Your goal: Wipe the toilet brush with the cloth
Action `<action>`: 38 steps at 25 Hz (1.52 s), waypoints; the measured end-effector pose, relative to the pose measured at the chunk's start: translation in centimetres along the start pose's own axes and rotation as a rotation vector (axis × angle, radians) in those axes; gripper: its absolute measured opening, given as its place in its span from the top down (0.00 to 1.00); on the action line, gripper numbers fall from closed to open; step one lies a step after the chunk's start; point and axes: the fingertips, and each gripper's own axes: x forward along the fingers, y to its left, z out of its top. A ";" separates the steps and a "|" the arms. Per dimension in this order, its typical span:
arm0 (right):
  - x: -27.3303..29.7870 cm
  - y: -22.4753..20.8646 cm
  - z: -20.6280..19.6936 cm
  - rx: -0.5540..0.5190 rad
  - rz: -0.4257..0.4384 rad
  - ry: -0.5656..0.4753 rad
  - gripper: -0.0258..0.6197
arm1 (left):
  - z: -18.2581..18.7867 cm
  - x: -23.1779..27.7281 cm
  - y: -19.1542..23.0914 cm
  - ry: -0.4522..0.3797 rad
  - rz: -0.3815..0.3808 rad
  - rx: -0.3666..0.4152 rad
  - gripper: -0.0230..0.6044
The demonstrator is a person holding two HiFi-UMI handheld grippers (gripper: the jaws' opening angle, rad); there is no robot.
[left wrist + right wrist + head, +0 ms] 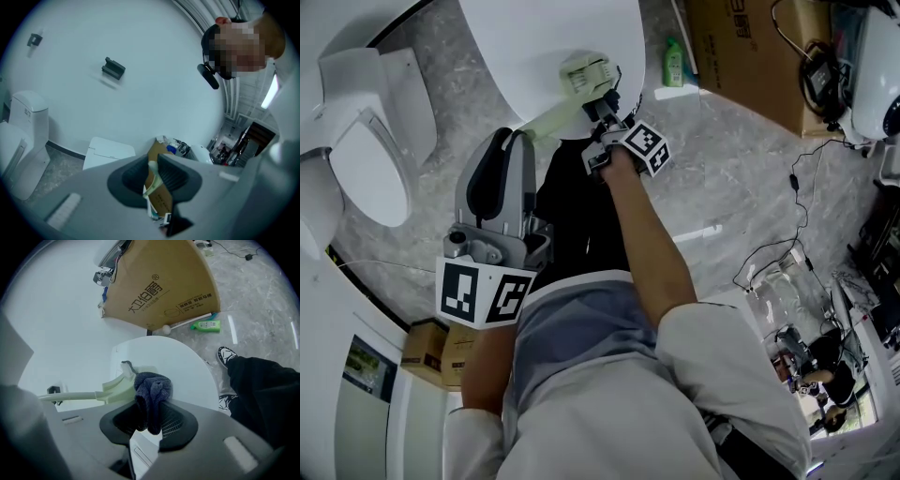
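Cloth [151,389] in right gripper [604,110] at toilet brush [118,387] edge

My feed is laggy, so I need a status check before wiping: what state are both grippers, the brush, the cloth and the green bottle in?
Left gripper: shut on the toilet brush handle.
Right gripper: shut on the cloth.
Toilet brush: held up in the air, its head against the cloth.
Cloth: bunched up between the jaws.
Green bottle: lying on its side on the floor.
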 end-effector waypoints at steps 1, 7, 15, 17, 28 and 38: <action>0.0 0.1 -0.1 0.008 0.003 -0.002 0.82 | 0.0 0.0 0.0 0.000 0.000 0.000 0.96; -0.4 0.7 -0.7 0.022 0.014 -0.002 0.82 | 0.0 -0.2 -0.1 -0.002 -0.007 0.001 0.96; -1.2 1.6 -1.3 0.016 0.025 0.013 0.82 | 0.1 -0.2 -0.2 -0.003 -0.010 0.004 0.96; -1.4 1.9 -1.4 0.007 0.029 0.019 0.82 | 0.2 -0.2 -0.2 -0.002 -0.009 0.005 0.96; -2.8 3.5 -1.2 -0.033 0.034 0.053 0.82 | 0.2 -0.3 -0.4 0.001 -0.008 -0.005 0.96; -4.2 4.8 -0.9 -0.063 0.023 0.079 0.82 | 0.5 -0.4 -0.5 0.005 -0.005 -0.006 0.96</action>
